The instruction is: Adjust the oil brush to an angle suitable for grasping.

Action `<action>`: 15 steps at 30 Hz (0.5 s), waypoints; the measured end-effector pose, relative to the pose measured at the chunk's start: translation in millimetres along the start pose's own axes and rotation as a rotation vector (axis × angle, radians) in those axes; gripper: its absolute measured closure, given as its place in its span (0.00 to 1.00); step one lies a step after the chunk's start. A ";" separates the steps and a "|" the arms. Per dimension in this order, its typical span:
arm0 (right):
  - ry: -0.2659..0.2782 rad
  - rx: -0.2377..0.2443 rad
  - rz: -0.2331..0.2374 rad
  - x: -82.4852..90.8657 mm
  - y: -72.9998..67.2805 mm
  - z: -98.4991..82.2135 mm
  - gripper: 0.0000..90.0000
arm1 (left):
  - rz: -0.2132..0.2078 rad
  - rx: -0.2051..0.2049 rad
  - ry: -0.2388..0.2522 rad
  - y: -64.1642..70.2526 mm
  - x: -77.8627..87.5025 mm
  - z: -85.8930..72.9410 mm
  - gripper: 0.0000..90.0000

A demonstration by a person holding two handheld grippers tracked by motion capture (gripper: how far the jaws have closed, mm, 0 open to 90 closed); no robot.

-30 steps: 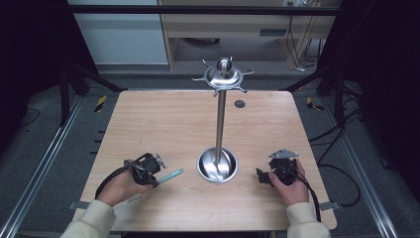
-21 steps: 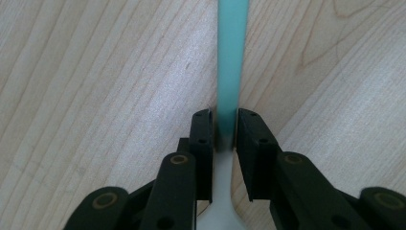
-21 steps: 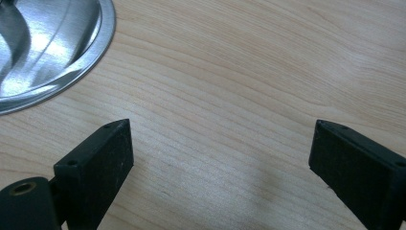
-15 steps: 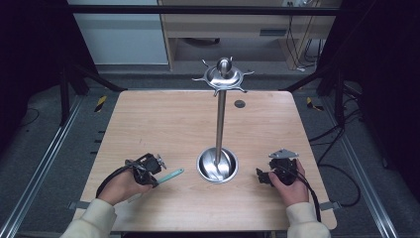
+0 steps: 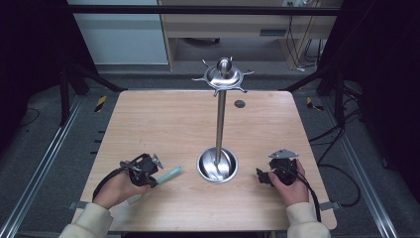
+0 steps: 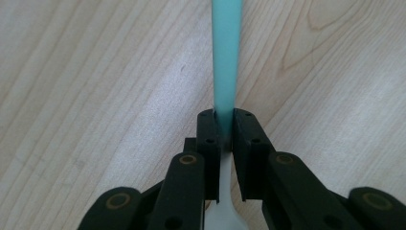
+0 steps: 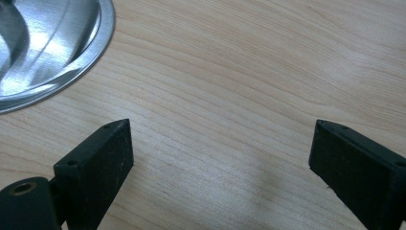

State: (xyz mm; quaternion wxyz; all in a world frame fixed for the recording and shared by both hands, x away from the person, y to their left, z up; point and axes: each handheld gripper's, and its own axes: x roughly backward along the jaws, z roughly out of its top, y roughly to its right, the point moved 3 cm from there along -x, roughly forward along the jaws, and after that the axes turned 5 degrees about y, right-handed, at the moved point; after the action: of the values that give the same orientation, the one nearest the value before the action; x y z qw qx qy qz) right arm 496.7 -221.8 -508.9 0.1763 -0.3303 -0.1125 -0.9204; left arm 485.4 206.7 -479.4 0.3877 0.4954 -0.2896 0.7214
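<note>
The left gripper (image 6: 224,132) has just been closing and now clamps a slim utensil (image 5: 171,174) with a teal handle and white end, lying flat near the desk's (image 5: 163,119) front-left edge, handle pointing toward the steel stand's base (image 5: 217,166). The right gripper (image 7: 220,153) rests with jaws apart near the front-right corner.

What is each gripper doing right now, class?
Left gripper: closed on the teal-handled utensil, jaws just closing.
Right gripper: open, holding nothing.
</note>
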 end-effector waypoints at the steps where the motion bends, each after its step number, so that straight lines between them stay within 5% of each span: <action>1: 0.000 0.000 0.000 0.0 -0.1 0.0 0.10 | 0.004 0.005 0.018 0.3 3.1 0.0 0.91; 15: -0.015 0.002 -0.005 -2.7 -0.7 -1.1 0.10 | 0.068 0.050 0.241 8.4 37.4 1.3 0.91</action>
State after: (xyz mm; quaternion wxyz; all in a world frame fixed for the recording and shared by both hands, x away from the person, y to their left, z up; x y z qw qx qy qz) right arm 497.7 -220.8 -511.6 0.1735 -0.3367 -0.1155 -0.9182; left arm 471.1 211.4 -444.1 0.3824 0.4045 -0.2394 0.7956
